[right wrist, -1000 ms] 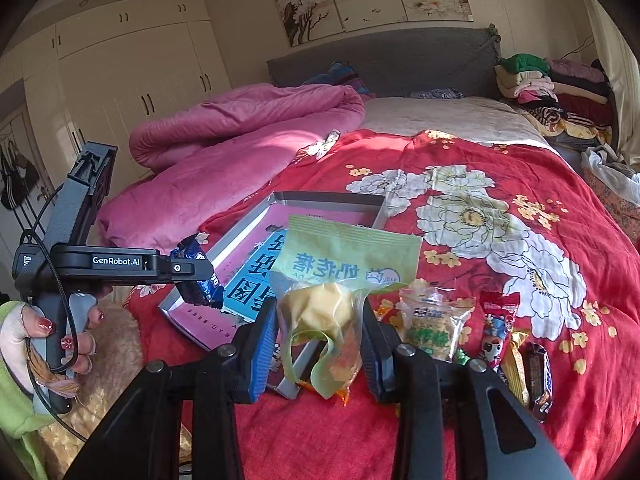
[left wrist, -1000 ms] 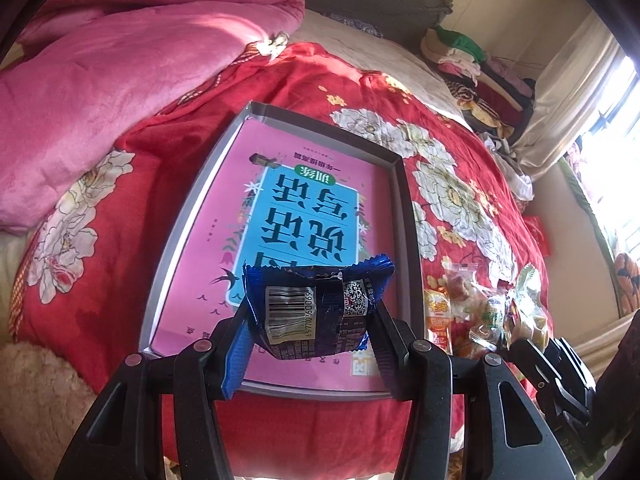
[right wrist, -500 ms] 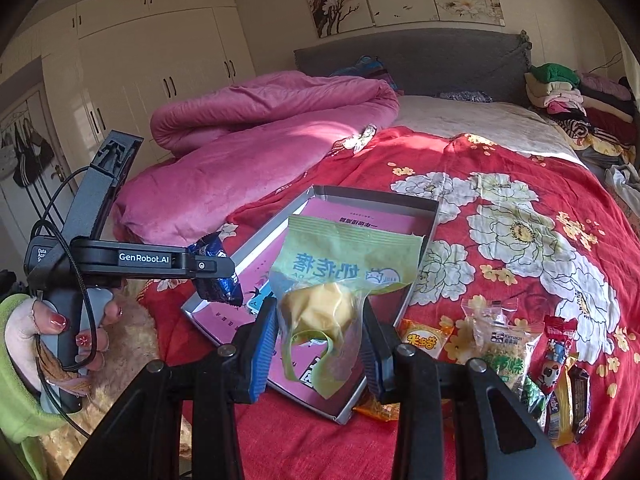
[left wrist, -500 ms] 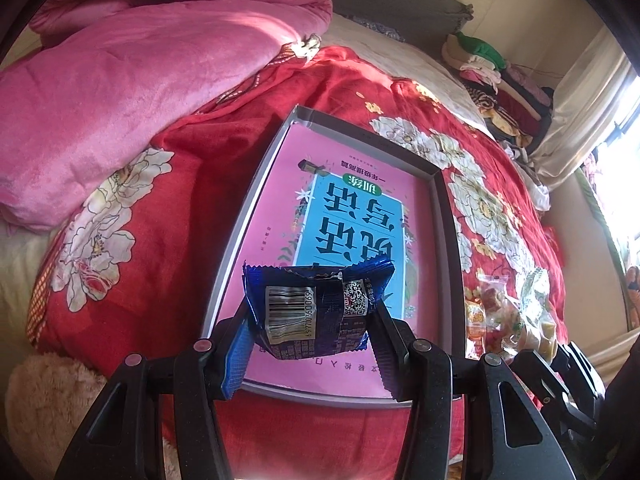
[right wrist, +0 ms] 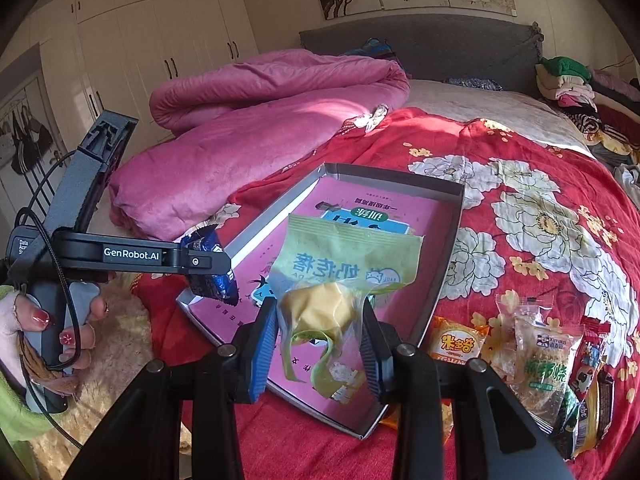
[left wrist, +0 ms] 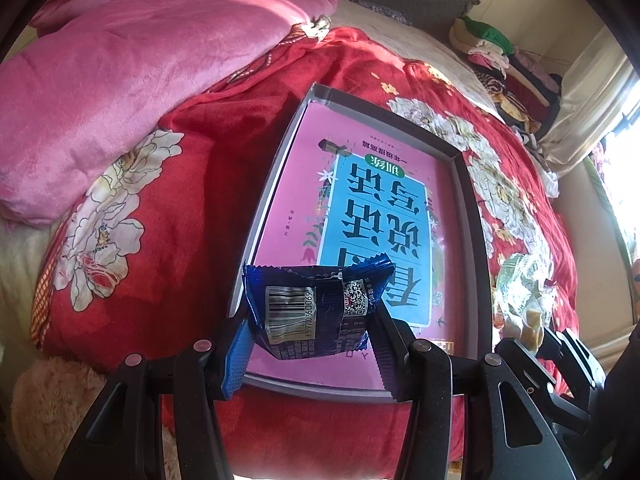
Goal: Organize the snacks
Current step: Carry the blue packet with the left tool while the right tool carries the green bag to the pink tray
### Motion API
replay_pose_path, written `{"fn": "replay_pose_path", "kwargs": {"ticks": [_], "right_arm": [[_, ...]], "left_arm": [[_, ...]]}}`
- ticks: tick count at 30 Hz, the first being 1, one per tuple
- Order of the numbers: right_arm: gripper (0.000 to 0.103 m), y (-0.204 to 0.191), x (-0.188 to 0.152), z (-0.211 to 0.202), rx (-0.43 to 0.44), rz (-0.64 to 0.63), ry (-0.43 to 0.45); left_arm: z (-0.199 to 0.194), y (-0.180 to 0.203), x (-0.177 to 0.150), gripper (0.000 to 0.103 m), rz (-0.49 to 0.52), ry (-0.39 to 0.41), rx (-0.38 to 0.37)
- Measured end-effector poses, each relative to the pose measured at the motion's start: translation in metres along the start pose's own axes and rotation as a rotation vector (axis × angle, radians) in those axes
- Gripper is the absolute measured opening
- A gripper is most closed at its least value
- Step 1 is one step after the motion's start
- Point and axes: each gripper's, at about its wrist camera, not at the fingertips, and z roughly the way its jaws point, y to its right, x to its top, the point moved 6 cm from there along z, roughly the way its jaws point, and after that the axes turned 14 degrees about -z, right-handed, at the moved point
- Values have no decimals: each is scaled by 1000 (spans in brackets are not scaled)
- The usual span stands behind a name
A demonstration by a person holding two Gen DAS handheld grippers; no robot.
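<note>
My left gripper (left wrist: 312, 340) is shut on a dark blue snack packet (left wrist: 312, 312) and holds it above the near left corner of a grey tray (left wrist: 478, 208). The tray lies on the red flowered bedspread and holds a pink and blue book (left wrist: 372, 208). In the right wrist view the left gripper (right wrist: 208, 268) and its blue packet (right wrist: 210, 276) hang over the tray's left rim (right wrist: 272, 216). My right gripper (right wrist: 320, 344) is shut on a green and clear snack bag (right wrist: 340, 280) above the tray's near end.
Several loose snack packets (right wrist: 540, 364) lie on the bedspread right of the tray. A pink quilt (right wrist: 260, 120) is heaped at the left. Folded clothes (right wrist: 576, 84) are stacked at the back right. A fluffy beige rug (left wrist: 48, 412) lies beside the bed.
Both grippers have moved left and forward over the tray with their packets held. The tray now sits more centred in both views and the loose snacks have slid toward the right edge.
</note>
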Motion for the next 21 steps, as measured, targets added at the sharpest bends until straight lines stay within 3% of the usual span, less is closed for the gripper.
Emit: {"fn": "replay_pose_path", "kwargs": {"ticks": [21], "right_arm": [[39,-6,-21,22,2,-36,-90]], "left_arm": [[19,19,-25,55,108,-90,24]]}}
